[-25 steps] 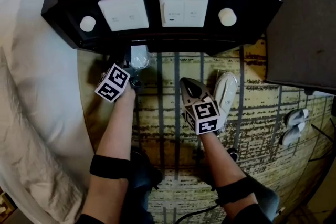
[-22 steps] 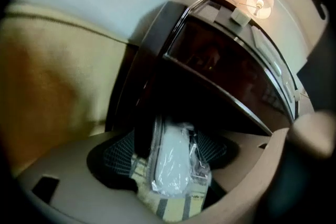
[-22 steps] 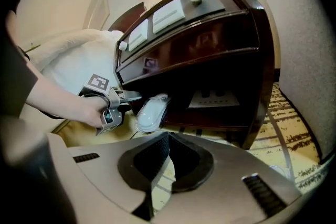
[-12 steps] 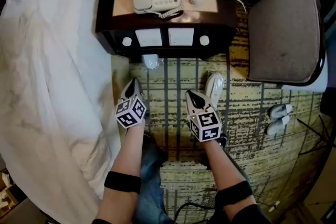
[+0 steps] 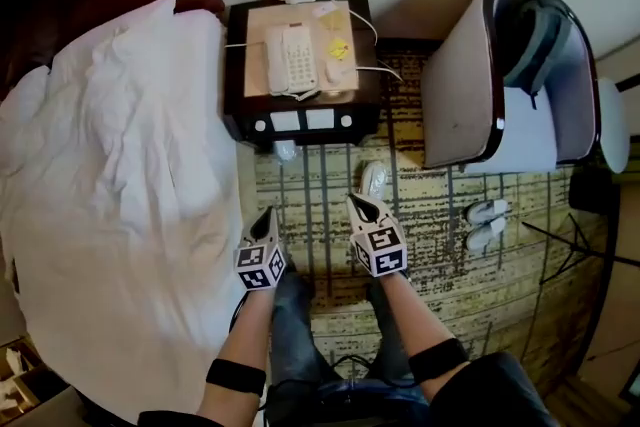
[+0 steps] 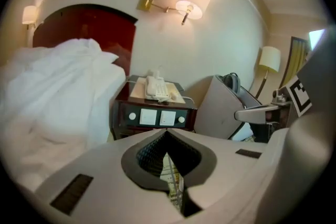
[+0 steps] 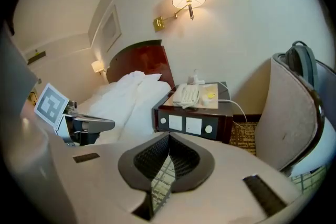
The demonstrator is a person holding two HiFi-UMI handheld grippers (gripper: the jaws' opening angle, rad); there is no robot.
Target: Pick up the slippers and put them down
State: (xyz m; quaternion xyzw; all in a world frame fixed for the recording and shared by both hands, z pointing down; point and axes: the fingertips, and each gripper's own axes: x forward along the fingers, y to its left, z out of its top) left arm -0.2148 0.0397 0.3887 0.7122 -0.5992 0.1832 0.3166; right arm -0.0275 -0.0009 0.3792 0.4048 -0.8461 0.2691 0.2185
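One white slipper [image 5: 373, 181] lies on the patterned carpet in front of the nightstand [image 5: 300, 122]. A second pale, wrapped-looking slipper [image 5: 285, 150] sits at the nightstand's foot. Both grippers hang well above the floor, side by side. My left gripper [image 5: 265, 216] is shut with nothing in it, and its jaws [image 6: 167, 134] meet in the left gripper view. My right gripper [image 5: 357, 203] is also shut and empty, short of the white slipper; its closed jaws [image 7: 169, 137] point toward the nightstand.
A bed with white covers [image 5: 110, 175] fills the left. A telephone [image 5: 288, 58] sits on the nightstand. An upholstered chair [image 5: 480, 85] stands at the right, with another pair of white slippers [image 5: 486, 223] on the carpet below it. Cables cross the nightstand top.
Both grippers have lifted far up from the floor, away from the slippers that stay by the nightstand. The head view has pulled back and shows the whole bedside.
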